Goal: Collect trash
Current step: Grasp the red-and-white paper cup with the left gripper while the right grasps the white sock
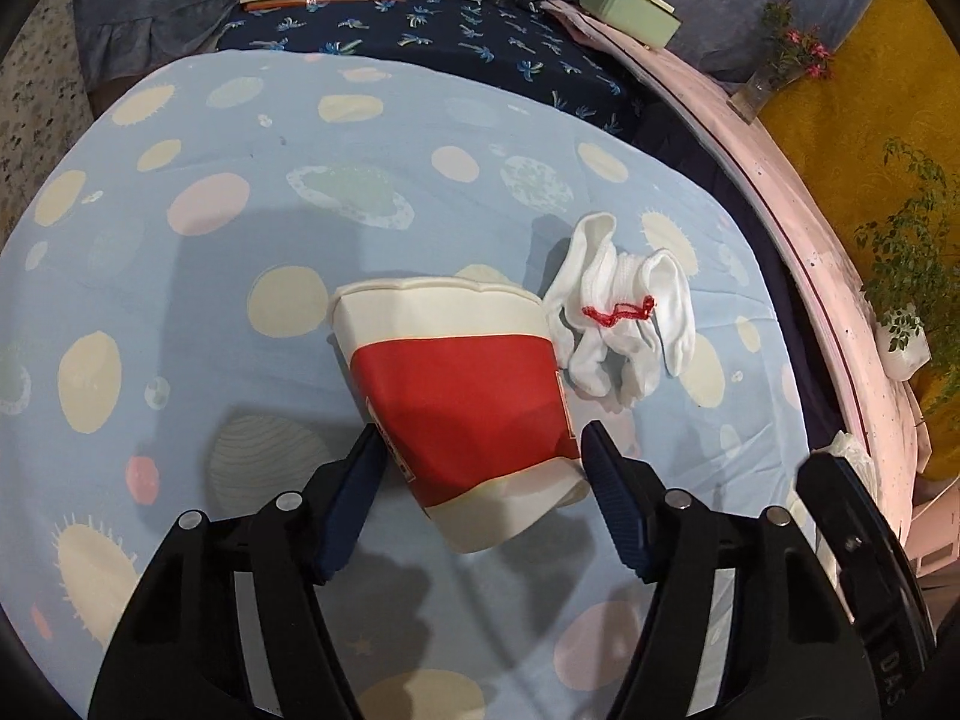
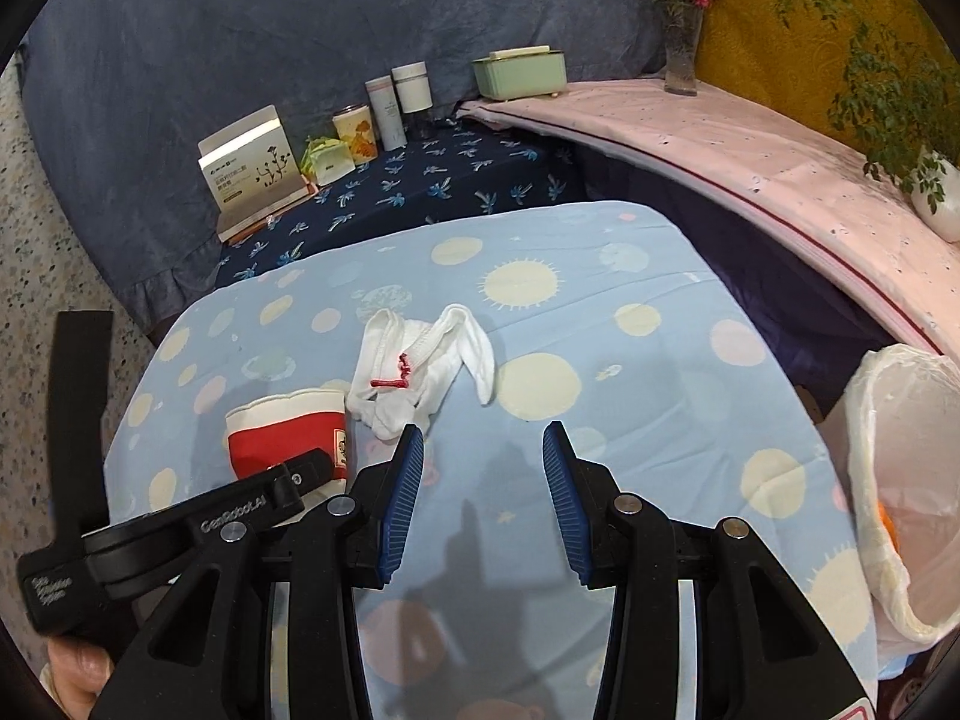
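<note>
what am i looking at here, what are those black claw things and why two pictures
Each picture comes from a fisheye camera on a handheld gripper that a person carries, looking along its two blue-padded fingers. The left gripper is open, its fingers either side of a red and white paper cup lying on the spotted blue sheet; not gripped yet. The right gripper is open, holding nothing. White gloves lie beside the cup. A bin lined with a white bag waits at the right.
</note>
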Tool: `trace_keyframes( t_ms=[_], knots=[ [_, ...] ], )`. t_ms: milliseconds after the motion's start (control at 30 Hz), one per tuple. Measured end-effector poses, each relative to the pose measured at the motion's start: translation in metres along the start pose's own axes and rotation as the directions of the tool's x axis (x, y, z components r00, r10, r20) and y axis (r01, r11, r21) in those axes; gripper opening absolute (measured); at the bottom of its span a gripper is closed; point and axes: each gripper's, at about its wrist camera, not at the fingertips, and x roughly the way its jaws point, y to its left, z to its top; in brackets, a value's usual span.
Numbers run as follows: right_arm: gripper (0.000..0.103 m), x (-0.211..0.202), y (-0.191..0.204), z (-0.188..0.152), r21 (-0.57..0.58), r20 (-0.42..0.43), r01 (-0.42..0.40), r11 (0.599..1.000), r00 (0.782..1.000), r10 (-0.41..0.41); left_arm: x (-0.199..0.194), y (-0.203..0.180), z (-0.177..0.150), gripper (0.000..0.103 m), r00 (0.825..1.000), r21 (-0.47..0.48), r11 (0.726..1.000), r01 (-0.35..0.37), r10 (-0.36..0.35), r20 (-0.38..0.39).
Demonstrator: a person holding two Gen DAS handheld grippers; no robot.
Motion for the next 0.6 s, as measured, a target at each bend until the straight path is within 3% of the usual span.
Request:
trace_keyframes(
  t_ms=[367,600],
  knots=[
    [0.041,0.052,0.028,0.009,-0.034,-0.054,-0.024,0.999,0.998,0.022,-0.023,0.020,0.024,0.061,0.993,0.019,0.998,-0.056,0.054,0.102],
    [0.041,0.086,0.030,0.010,-0.020,-0.094,-0.023,1.000,0.995,0.021,-0.021,0.029,0.034,0.061,0.990,0.030,0.996,-0.080,0.075,0.119]
  ],
)
